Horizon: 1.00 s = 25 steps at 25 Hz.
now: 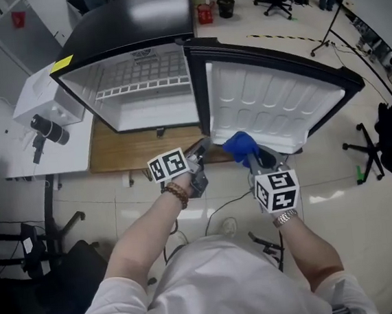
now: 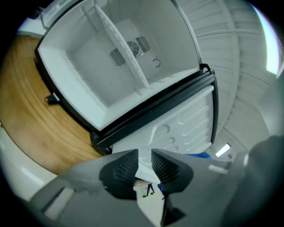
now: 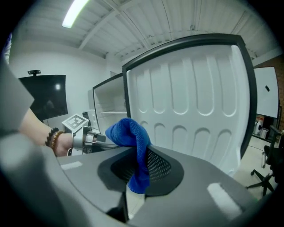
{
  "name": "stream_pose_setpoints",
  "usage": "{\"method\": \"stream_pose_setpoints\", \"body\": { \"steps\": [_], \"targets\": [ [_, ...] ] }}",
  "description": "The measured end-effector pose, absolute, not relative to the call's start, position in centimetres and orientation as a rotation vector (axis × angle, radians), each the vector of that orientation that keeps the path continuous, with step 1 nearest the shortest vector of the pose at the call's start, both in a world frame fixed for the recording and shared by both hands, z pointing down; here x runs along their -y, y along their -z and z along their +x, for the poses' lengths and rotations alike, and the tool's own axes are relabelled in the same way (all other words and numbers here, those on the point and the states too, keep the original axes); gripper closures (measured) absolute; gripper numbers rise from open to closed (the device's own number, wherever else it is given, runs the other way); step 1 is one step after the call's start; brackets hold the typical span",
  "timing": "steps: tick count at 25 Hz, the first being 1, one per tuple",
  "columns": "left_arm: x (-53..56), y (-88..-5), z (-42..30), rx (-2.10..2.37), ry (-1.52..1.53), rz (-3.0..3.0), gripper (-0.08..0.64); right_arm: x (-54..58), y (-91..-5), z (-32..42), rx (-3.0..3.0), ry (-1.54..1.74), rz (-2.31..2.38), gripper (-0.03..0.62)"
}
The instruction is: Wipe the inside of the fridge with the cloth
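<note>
the blue cloth (image 3: 131,133) is pinched in the right tool (image 3: 137,170), jaws closed tight on it w/ a bunched fold sticking up above the pads and a short tail hanging below. in the head view the cloth (image 1: 239,144) sits at the tip of the right tool (image 1: 249,156), just in front of the lower edge of the open door (image 1: 273,97), outside the fridge (image 1: 135,27) compartment.

left tool (image 2: 144,162): jaws a little apart, narrow gap, pads pressing on nothing; the door's white inner edge shows through the gap. in the head view the left tool (image 1: 202,147) is near the door's hinge-side corner, just left of the cloth.

fridge is black outside, white inside, door swung wide to the right w/ moulded ribs on its liner. a wire shelf (image 1: 144,89) runs across the interior. fridge stands on a wooden table (image 1: 140,151). bead bracelet (image 1: 177,192) on the left wrist.
</note>
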State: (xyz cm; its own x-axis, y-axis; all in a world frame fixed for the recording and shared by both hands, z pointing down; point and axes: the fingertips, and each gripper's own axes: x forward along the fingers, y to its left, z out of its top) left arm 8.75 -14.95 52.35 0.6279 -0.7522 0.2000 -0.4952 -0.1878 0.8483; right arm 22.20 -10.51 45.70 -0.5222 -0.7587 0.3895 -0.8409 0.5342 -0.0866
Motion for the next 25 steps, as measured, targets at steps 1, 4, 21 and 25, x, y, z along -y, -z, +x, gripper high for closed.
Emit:
{"method": "stream_pose_setpoints", "body": {
  "steps": [1,4,21,25],
  "targets": [
    [14.6,-51.5,7.9,1.021,0.316,1.874,0.478,10.4,-45.1,21.1,2.493,-0.368,1.308,0.551],
    [13.3,-48.6,4.3,1.110,0.291,1.980,0.488,9.9,-43.1,17.1,2.558,-0.316,1.255,0.551],
    [2.6,-33.2,-12.9,1.589,-0.048,2.610,0.557,3.6,-33.0,-1.2,2.731,-0.151,1.324,0.551],
    [0.6,-32.5,-13.1,1.600,-0.069,2.647,0.557,2.4,-32.3,-1.7,2.738,-0.140,1.335,0.551]
  ]
}}
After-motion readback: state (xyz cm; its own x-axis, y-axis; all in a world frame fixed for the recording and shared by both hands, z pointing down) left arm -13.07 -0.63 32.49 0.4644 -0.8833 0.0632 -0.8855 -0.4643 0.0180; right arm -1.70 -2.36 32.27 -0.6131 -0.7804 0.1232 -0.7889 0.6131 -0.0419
